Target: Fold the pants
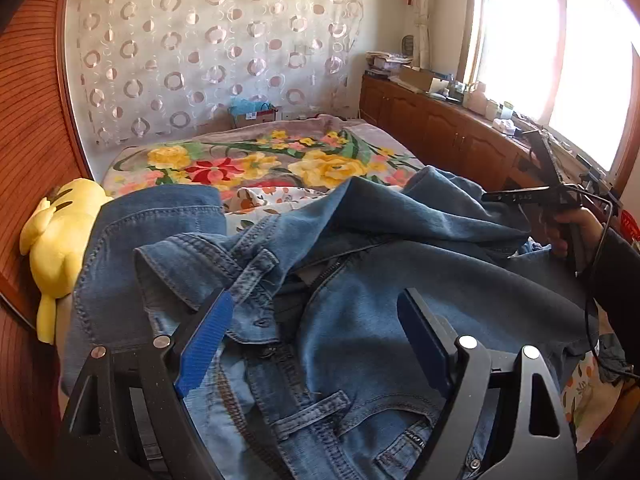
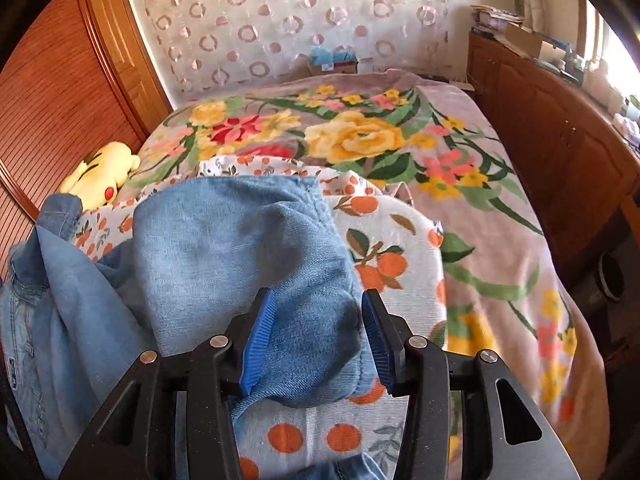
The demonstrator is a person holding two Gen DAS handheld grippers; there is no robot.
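Bed [image 2: 500, 216] w/ flowered blanket fills room, wood cabinets [image 2: 560, 140] along right side. Orange-print sheet [image 2: 400, 240] on near part of bed. Jeans [image 1: 360, 280] lie crumpled on sheet, waistband + belt loops near left, leg [image 2: 240, 248] bunched at right. Yellow plush toy [image 1: 60, 248] far left, beside jeans. Left gripper [image 1: 316, 320] wide apart above waistband, grasping nothing. Right gripper [image 2: 318, 324] half apart, leg fabric btwn pads, not pinched. Hand [image 1: 568, 228] on right gripper handle.

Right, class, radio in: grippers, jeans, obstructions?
Left gripper open over waistband. Right gripper open, straddling denim fold. Jeans crumpled, unfolded. Nothing in the way.
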